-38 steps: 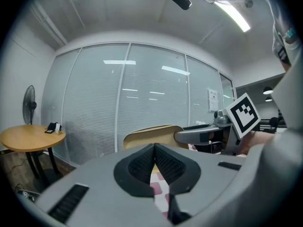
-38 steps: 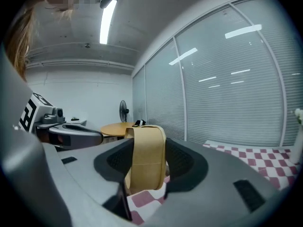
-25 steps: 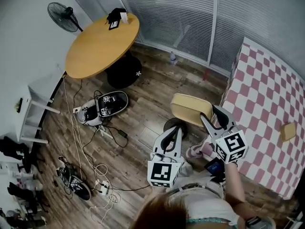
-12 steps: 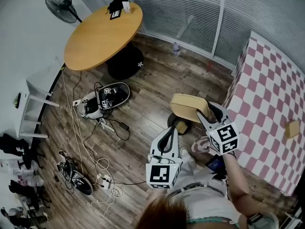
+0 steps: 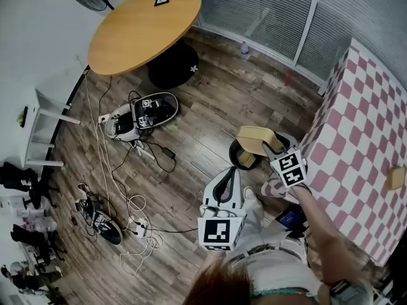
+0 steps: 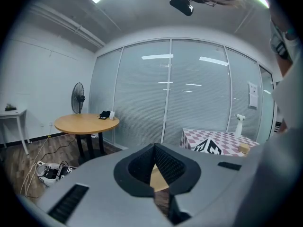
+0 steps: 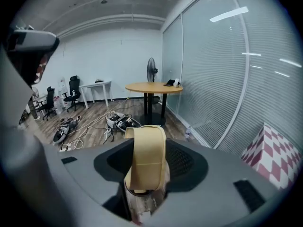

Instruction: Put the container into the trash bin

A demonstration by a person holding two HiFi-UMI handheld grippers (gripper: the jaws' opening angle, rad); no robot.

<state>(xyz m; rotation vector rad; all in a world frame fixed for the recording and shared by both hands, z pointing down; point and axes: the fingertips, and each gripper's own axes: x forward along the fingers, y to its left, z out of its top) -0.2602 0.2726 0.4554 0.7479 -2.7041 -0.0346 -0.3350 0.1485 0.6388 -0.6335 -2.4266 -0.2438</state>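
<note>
My right gripper (image 5: 272, 147) is shut on a flat tan container (image 5: 256, 138), gripping it by one edge. The container hangs tilted right over the black round trash bin (image 5: 234, 155) on the wooden floor, hiding part of its mouth; something tan lies inside the bin. In the right gripper view the container (image 7: 146, 143) stands up between the jaws of the right gripper (image 7: 148, 163). My left gripper (image 5: 233, 171) is held lower left of the bin, its fingertips together and nothing in them. In the left gripper view its tips (image 6: 154, 147) meet, with the tan container (image 6: 159, 179) seen beyond.
A pink-and-white chequered table (image 5: 362, 132) stands at the right with a tan block (image 5: 397, 177) on it. Behind are a round wooden table (image 5: 143, 27), an open equipment case (image 5: 143, 115), loose cables (image 5: 124, 199) and a white side table (image 5: 48, 129). The person's feet (image 5: 273, 187) are beside the bin.
The right gripper has come down with the container, from above the bin to just over its mouth. The left gripper has drifted a little toward the bin, still shut.
</note>
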